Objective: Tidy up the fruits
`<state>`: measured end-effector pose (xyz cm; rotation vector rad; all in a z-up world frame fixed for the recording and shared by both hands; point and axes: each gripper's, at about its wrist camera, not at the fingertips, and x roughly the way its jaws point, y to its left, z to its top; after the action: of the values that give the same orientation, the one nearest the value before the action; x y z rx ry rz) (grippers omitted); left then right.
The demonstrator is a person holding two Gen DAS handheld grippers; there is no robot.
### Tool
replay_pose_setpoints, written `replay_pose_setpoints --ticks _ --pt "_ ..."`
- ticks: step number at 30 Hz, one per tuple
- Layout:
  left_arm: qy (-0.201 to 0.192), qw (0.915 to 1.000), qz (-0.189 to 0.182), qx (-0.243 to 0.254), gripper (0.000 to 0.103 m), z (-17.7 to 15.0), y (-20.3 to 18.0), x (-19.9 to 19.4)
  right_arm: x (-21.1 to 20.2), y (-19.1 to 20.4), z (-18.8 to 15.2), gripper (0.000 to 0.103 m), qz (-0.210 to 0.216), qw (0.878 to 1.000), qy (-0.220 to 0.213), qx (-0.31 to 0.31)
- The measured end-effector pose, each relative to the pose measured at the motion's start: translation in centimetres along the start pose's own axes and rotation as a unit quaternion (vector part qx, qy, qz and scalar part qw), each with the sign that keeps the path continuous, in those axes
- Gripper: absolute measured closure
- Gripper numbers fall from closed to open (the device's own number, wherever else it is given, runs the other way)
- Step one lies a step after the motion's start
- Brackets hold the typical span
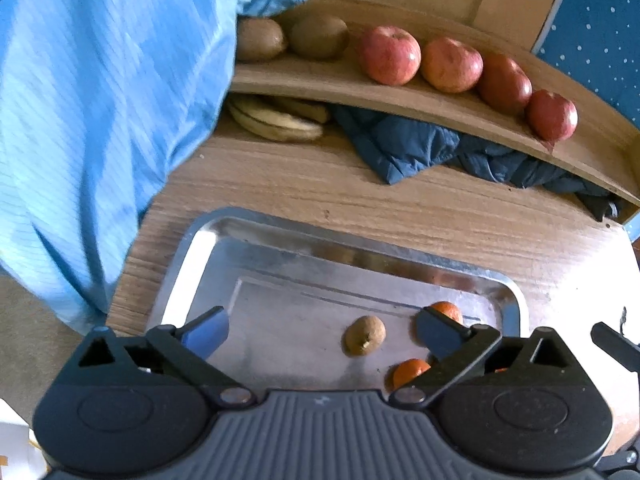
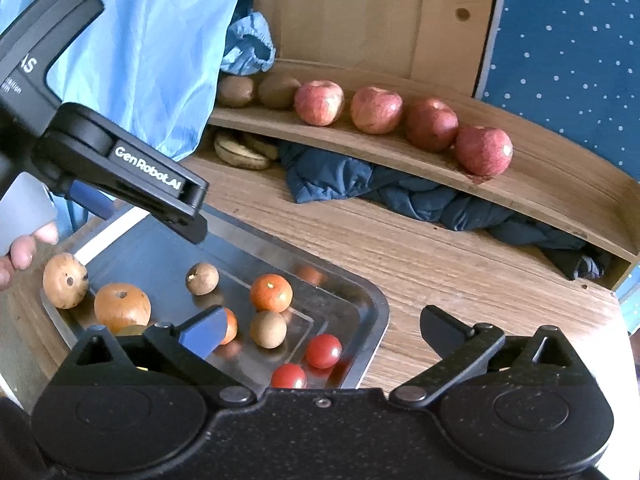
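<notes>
In the left wrist view, my left gripper (image 1: 322, 324) hangs open over a steel tray (image 1: 280, 222), empty. Between its fingers lies a small brown fruit (image 1: 365, 335), with two oranges (image 1: 410, 372) by the right finger. In the right wrist view, my right gripper (image 2: 322, 320) is open and empty above the tray's right end (image 2: 376, 304). That tray holds an orange (image 2: 271, 292), two cherry tomatoes (image 2: 324, 350), small brown fruits (image 2: 268, 329) and two larger brown ones (image 2: 65, 280). On the wooden shelf (image 2: 520, 192) stand several red apples (image 2: 376, 109) and two kiwis (image 2: 278, 90).
Bananas (image 2: 240, 154) and a crumpled dark blue cloth (image 2: 400, 192) lie under the shelf on the wooden table (image 2: 400, 256). A person's light blue garment (image 1: 100, 120) fills the left. The left gripper's black finger (image 2: 160, 184) reaches over the tray's far left end.
</notes>
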<state>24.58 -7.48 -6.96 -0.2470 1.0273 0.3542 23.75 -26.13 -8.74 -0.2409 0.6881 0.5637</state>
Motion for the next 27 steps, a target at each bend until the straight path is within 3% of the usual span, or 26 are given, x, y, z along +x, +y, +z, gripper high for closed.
replay_pose_setpoints --ticks 4,12,21,27 --pt "-0.032 0.9994 0.013 0.006 0.001 -0.1 0.0 -1.3 -0.9 -0.1 -0.2 0.001 0.001 1.0 -0.005 0.006" --pt "-0.093 0.9955 -0.003 0.013 0.001 -1.4 1.2 -4.5 -3.4 0.6 -1.0 0.001 0.007 0.999 -0.024 0.042" --pt "-0.149 0.9888 -0.006 -0.007 0.0 -3.6 4.9 -8.4 -5.8 2.8 -0.8 0.001 0.006 0.996 -0.048 0.069" --pt "-0.146 0.9892 -0.001 0.004 0.0 -5.3 6.7 -8.7 -7.2 4.2 -0.9 0.001 -0.009 0.994 -0.067 0.084"
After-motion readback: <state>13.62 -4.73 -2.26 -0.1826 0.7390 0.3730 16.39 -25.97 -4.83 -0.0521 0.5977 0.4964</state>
